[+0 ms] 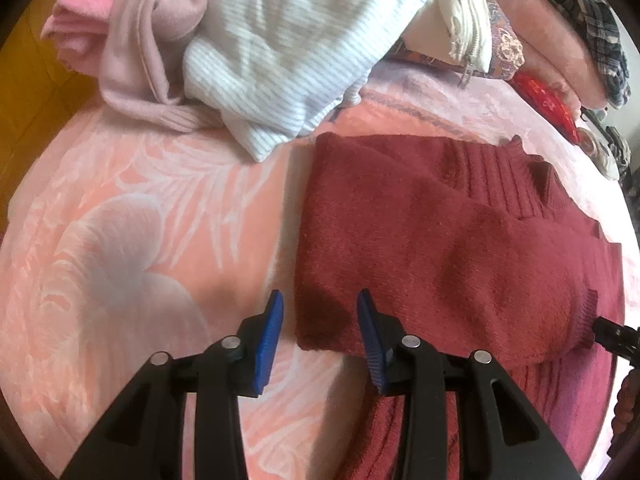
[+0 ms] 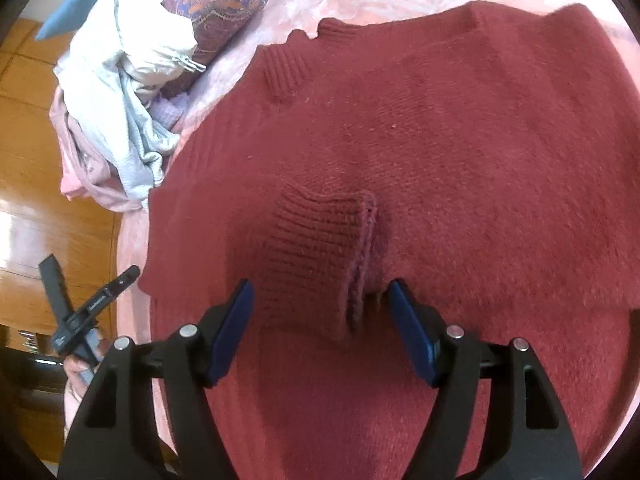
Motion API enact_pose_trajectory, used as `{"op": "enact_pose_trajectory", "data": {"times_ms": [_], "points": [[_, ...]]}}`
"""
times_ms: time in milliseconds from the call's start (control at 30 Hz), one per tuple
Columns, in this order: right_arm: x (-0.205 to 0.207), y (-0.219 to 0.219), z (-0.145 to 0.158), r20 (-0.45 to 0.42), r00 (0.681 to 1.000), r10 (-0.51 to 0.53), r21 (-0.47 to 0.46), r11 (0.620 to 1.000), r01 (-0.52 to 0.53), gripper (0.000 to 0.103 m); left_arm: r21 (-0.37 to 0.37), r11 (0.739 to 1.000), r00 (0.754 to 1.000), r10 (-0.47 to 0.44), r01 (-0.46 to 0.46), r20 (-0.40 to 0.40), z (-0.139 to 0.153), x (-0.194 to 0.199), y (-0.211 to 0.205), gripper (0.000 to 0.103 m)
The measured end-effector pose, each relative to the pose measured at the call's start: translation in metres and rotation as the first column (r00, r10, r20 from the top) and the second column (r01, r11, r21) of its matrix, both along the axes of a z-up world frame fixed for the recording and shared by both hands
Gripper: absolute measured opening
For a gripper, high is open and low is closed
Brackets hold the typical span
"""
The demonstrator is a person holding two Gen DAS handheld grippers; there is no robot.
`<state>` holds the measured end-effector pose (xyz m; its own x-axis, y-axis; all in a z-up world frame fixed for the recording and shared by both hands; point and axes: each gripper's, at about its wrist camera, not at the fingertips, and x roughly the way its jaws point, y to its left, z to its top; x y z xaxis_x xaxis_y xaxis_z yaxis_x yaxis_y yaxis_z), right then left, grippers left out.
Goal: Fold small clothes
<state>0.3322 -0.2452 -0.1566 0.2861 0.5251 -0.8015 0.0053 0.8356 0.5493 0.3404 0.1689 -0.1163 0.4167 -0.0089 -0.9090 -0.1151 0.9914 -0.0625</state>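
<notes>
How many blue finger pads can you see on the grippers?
4. Two on the left gripper: one pad over the pink blanket, one at the red sweater's edge. Two on the right gripper, either side of the sweater's cuff.

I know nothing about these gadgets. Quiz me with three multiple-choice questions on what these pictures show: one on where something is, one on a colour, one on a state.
1. Where does the heap of pale clothes lie?
A. On the dark red knitted sweater
B. Beside it, on the pink flowered blanket
C. On the wooden floor

2. What colour are the tong pads?
A. Blue
B. Green
C. White

3. How do the right tongs stand?
A. Clamped on the ribbed cuff
B. Pads apart, cuff between them
C. Holding a white top

Answers: 1 B, the heap rests on the blanket beyond the sweater; 2 A, the pads show blue; 3 B, gaps show on both sides of the cuff.
</notes>
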Motion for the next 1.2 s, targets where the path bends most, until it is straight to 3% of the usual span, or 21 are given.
{"op": "enact_pose_trajectory", "data": {"times_ms": [133,267,433,533,667,800,1000,1067,1100,1200], "points": [[-0.001,0.014,0.003,0.007,0.997,0.075,-0.025,0.997,-0.075,0.007,0.001,1.0,1.0,-0.005,0.005,-0.005,0.0,-0.001,-0.005,0.039],[-0.004,0.02,0.026,0.08,0.99,0.114,-0.037,0.993,-0.111,0.006,-0.005,1.0,1.0,0.005,-0.005,0.0,0.001,-0.002,-0.007,0.039],[-0.007,0.01,0.081,0.214,0.968,0.128,-0.048,0.992,-0.121,0.006,-0.005,1.0,0.999,0.03,-0.03,0.034,0.012,-0.001,-0.004,0.04],[-0.009,-0.004,0.106,0.264,0.957,0.122,-0.076,0.992,-0.105,0.006,-0.006,0.999,0.998,0.032,-0.031,0.05,0.018,0.0,-0.006,0.042],[-0.011,-0.029,0.118,0.286,0.954,0.096,-0.107,0.992,-0.068,0.006,-0.009,1.0,0.999,0.013,-0.013,0.053,0.02,0.002,-0.015,0.045],[-0.012,-0.055,0.101,0.257,0.965,0.052,-0.156,0.988,-0.012,0.006,0.023,0.999,0.999,-0.024,0.023,0.035,0.011,0.008,-0.034,0.05],[-0.003,-0.068,0.035,0.125,0.992,0.012,-0.178,0.984,0.011,0.006,0.036,0.999,0.999,-0.022,0.023,-0.038,-0.02,0.027,-0.049,0.054],[-0.003,-0.066,0.017,0.1,0.995,0.001,-0.189,0.982,0.018,0.006,0.001,1.0,0.998,-0.021,0.022,-0.054,-0.027,0.034,-0.049,0.046],[-0.004,-0.067,0.009,0.099,0.995,-0.009,-0.191,0.981,0.028,0.006,-0.037,0.999,0.997,-0.035,0.033,-0.064,-0.03,0.037,-0.05,0.03],[-0.005,-0.075,0.004,0.099,0.994,-0.049,-0.142,0.988,0.063,0.006,-0.068,0.997,0.997,-0.047,0.043,-0.061,-0.03,0.04,-0.05,0.015]]}}
